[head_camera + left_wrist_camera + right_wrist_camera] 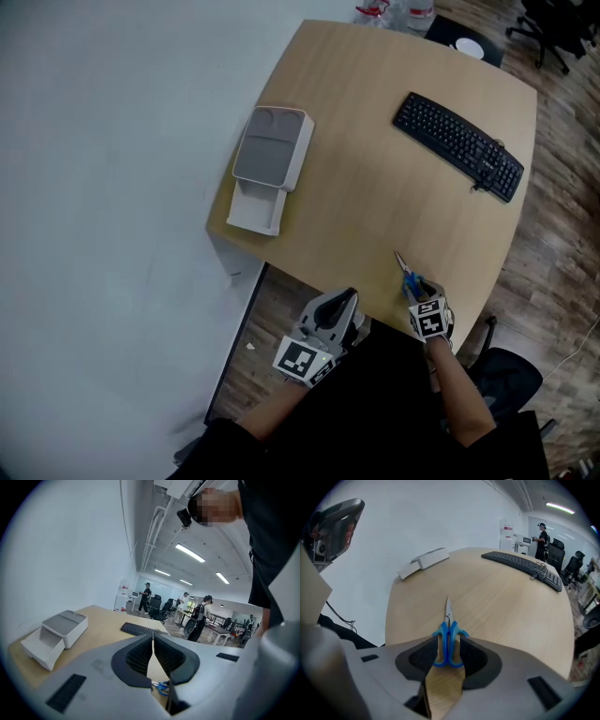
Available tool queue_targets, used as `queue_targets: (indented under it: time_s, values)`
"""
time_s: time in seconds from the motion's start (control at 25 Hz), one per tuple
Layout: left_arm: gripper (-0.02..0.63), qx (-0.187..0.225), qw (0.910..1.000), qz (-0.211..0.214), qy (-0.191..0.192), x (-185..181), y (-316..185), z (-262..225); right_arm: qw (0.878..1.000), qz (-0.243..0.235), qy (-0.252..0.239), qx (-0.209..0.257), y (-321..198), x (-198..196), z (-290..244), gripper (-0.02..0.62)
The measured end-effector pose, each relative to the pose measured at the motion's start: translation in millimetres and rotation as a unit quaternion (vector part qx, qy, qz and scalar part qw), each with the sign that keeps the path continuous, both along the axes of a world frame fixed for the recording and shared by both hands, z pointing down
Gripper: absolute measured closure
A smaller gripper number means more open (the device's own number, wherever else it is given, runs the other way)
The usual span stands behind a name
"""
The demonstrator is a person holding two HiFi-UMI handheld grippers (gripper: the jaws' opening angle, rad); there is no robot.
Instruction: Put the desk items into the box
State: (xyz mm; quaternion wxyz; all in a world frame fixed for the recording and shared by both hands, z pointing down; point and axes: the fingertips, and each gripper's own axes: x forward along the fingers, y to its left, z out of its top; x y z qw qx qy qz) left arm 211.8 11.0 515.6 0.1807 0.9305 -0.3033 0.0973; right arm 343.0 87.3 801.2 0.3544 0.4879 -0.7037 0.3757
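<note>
**Right gripper straddles the scissors, ready to take them**

The right gripper [448, 644] stands with its jaws spread wide. The blue handles of the scissors [448, 631] lie between the pads, with the blades pointing away across the tabletop [375, 197]. The scissors lie flat on the wood near the person's edge. I judge they are framed by the jaws rather than clamped (the pads sit close on either side, but nothing looks lifted). Coming in along the length of the scissors puts the jaws across the broad handle loops, which should give a firmer hold than the thin blades would.

The left gripper [153, 641] is drawn back off the near edge. Its jaw tips are together with nothing between them, and it seems to be keeping clear of the working side.

The box [270, 159] stands at the far left edge of the tabletop, well apart from the scissors, so the carry will run diagonally across open wood. A keyboard [457, 145] lies toward the far right, out of that path.
</note>
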Motion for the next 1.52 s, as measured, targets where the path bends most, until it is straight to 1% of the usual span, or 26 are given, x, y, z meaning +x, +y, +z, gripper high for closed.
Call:
queue_targets:
  time_s: [0.08,0.2,0.24,0.36,0.6,0.76,0.96,1.04,1.28,1.4,1.52]
  values:
    - [0.586,0.001,1.0,-0.005,-0.007,1,0,1,1.0,-0.017,0.008,0.003,-4,-1,3,0.392]
    - [0.586,0.001,0.9999,-0.01,-0.014,2,0,0,0.998,-0.049,0.038,-0.001,-7,-3,5,0.393]
    - [0.586,0.001,0.9998,-0.011,-0.016,2,0,0,0.997,-0.056,0.048,-0.004,-7,-3,6,0.414]
    - [0.586,0.002,0.9997,-0.016,-0.019,1,1,0,0.996,-0.063,0.061,-0.005,-7,0,7,0.442]
    - [0.586,-0.001,0.9993,-0.036,-0.01,-9,-8,4,0.996,-0.066,0.06,-0.012,-8,2,8,0.448]
    - [0.586,-0.004,0.9986,-0.053,-0.001,-27,-15,7,0.997,-0.05,0.06,-0.004,-9,4,3,0.449]
    - [0.586,-0.008,0.9975,-0.068,0.02,-53,-29,11,0.998,0.001,0.062,0.012,-19,14,-19,0.449]
    - [0.586,-0.007,0.9973,-0.067,0.029,-66,-36,10,0.998,0.02,0.061,0.018,-27,10,-34,0.449]
    - [0.586,0.005,0.9968,-0.058,0.055,-105,-65,3,0.996,0.038,0.072,0.047,-68,-17,-76,0.449]
    - [0.586,0.006,0.996,-0.068,0.058,-135,-83,4,0.995,0.042,0.066,0.062,-96,-45,-95,0.449]
    - [0.586,0.003,0.9949,-0.082,0.059,-166,-97,6,0.995,0.049,0.045,0.074,-124,-79,-110,0.449]
